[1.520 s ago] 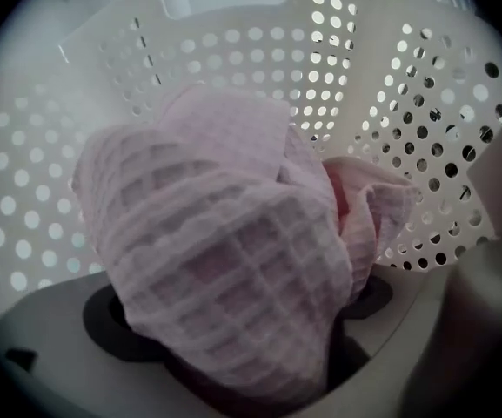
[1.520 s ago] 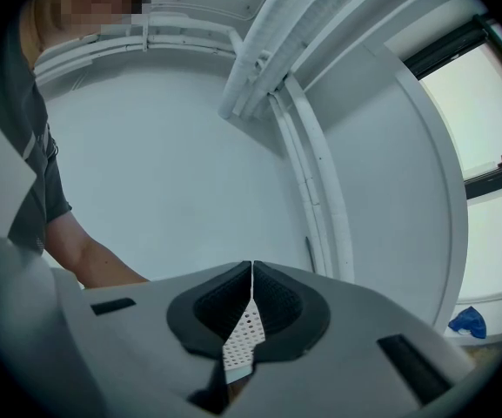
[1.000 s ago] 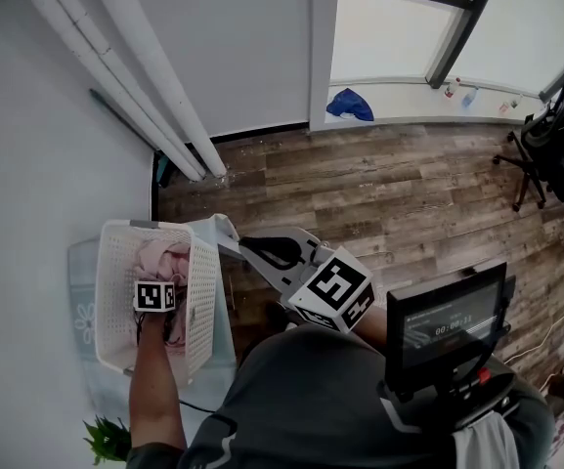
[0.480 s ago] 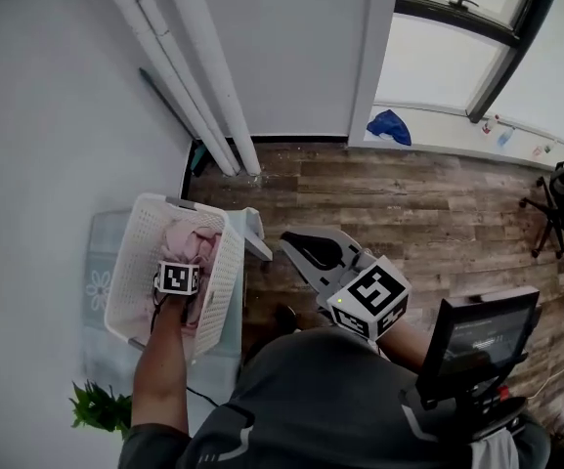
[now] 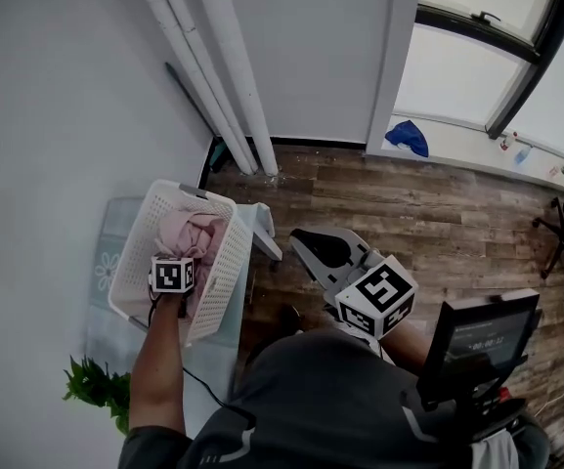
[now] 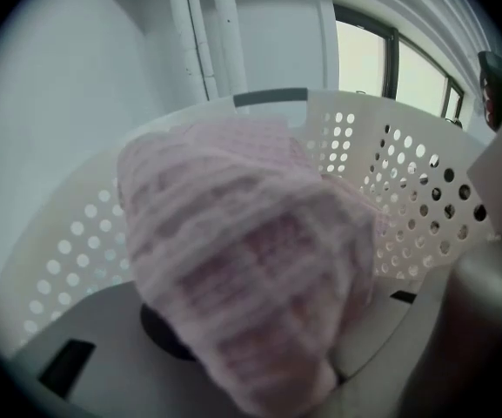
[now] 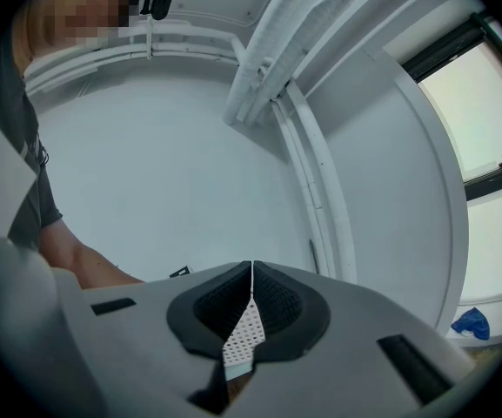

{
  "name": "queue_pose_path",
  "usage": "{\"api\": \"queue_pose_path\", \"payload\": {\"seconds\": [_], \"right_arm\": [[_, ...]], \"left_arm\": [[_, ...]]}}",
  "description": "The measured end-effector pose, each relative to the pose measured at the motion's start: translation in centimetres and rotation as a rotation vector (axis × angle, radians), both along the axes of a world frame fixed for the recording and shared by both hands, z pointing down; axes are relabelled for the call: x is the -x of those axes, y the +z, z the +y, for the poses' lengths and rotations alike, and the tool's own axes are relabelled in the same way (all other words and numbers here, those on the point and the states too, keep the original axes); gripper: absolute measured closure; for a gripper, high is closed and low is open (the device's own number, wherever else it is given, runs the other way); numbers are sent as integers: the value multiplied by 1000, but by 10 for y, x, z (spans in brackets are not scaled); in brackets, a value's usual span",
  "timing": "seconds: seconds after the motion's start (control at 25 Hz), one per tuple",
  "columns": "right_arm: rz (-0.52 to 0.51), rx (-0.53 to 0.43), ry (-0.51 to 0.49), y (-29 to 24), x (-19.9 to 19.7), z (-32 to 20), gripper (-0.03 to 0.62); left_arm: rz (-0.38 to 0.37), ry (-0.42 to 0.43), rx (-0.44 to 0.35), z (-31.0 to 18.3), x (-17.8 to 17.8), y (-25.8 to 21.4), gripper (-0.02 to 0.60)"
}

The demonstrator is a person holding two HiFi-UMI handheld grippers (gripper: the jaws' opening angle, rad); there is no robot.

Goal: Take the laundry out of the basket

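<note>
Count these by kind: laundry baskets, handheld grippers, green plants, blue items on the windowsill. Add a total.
laundry basket: 1
grippers: 2 (left gripper, shut on the pink laundry; right gripper)
green plant: 1
blue item on the windowsill: 1
Total: 5

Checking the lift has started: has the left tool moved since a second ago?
Yes. The left tool has risen slightly against the rim of the white basket; its jaws have just been closing on the pink cloth.
</note>
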State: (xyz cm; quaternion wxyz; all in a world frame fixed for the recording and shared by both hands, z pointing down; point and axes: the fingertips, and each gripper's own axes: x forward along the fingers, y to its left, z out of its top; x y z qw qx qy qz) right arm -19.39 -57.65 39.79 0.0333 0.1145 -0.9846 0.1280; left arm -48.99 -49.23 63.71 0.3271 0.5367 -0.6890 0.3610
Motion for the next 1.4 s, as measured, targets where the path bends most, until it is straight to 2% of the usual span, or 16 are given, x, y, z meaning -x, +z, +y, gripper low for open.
{"api": "queue_pose_path", "payload": {"seconds": [0.24,0.72,0.96,1.12,1.4], "right_arm": [[-25,-9,-29,-6,-11,8,576],[-61,-13,-81,-12,-44,28,576],[-69,-10,-99,-12,-61,41,576],[-76,0,-115,-12,-72,51,576],[-74,7,-148,-10,-86,66,576]], "left_arm": [[-8,-87,-195,9,1,-56,339],[-103,-213,-539,45,-25,-184,339],[-174,-219,-686,70,-45,-247,339],[-183,-236,-793,88,-62,-296,340],[-286,-195,-929,123,-107,-381,339]]}}
